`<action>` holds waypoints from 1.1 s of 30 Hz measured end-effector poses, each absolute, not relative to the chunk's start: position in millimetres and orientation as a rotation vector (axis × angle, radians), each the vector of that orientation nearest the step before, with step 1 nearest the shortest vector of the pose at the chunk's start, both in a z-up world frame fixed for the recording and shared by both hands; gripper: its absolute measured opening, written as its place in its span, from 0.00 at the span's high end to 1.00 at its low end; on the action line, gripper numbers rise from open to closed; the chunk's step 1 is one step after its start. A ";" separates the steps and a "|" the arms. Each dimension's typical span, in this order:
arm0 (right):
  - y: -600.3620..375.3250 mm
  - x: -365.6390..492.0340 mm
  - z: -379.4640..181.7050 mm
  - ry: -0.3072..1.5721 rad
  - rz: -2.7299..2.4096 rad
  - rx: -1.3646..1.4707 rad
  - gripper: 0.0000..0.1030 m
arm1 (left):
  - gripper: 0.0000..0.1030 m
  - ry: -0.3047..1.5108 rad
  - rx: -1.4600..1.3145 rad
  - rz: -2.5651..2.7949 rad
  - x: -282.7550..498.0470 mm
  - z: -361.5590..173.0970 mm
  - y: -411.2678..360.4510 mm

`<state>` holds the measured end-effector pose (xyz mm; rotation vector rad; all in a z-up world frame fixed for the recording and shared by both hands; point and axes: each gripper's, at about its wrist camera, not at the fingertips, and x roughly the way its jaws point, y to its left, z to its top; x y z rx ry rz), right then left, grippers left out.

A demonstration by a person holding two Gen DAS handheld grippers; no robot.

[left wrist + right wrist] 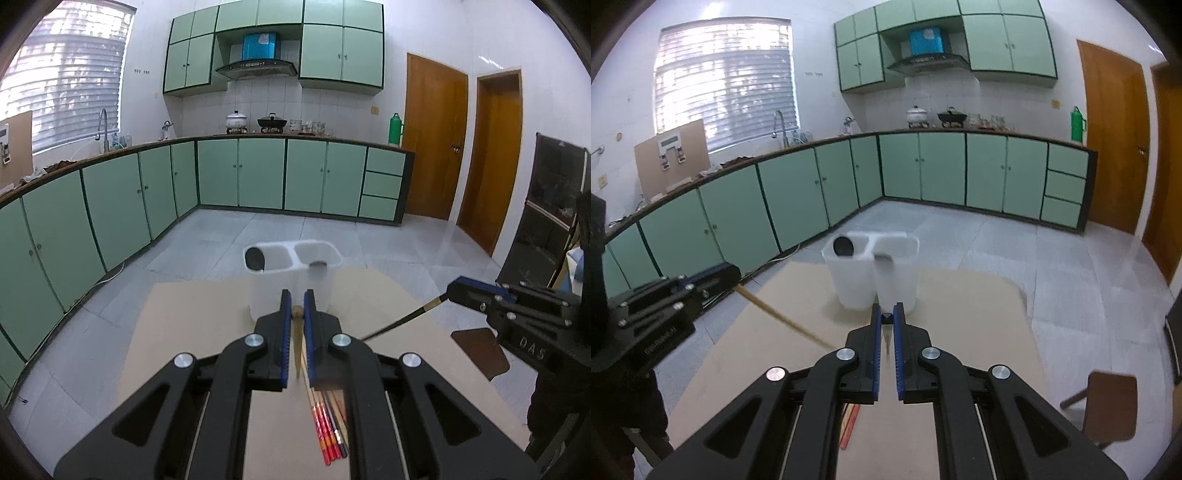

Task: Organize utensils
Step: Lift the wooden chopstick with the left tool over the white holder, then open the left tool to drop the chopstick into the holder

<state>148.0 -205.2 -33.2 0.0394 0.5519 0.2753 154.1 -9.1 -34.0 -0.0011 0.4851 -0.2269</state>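
Note:
A white two-compartment holder (291, 258) (871, 273) stands at the far end of the tan table; a black spoon (255, 258) (843, 246) sits in its left compartment and a dark utensil tip (317, 263) shows in the right one. My left gripper (297, 301) is shut on a light wooden chopstick (297, 343); it also shows in the right wrist view (783, 321). My right gripper (886, 314) is shut on a black chopstick (887, 334) with a gold band, which the left wrist view (402, 319) shows slanting down. Several red, wooden and dark chopsticks (330, 424) lie on the table under my left gripper.
The tan table (192, 332) (960, 332) ends just beyond the holder, with grey floor tiles past it. A brown chair (1108, 406) (480, 350) stands at the table's right side. Green cabinets line the far wall and the left.

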 end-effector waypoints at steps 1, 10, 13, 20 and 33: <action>-205.3 152.1 -28.0 0.554 0.286 0.037 0.94 | 0.94 0.484 -0.006 -0.233 156.6 -30.6 -9.3; -216.9 175.4 14.5 0.519 0.342 0.060 0.94 | 0.94 0.420 -0.010 -0.269 165.1 4.9 -7.5; -217.4 185.0 37.3 0.478 0.348 0.052 0.94 | 0.94 0.378 -0.009 -0.275 170.9 23.2 -6.7; -216.2 220.1 92.4 0.350 0.329 0.053 0.94 | 0.94 0.258 0.013 -0.257 194.6 68.0 -16.3; -195.4 312.7 73.0 0.330 0.260 0.066 0.94 | 0.94 0.217 0.007 -0.196 285.2 61.5 -35.5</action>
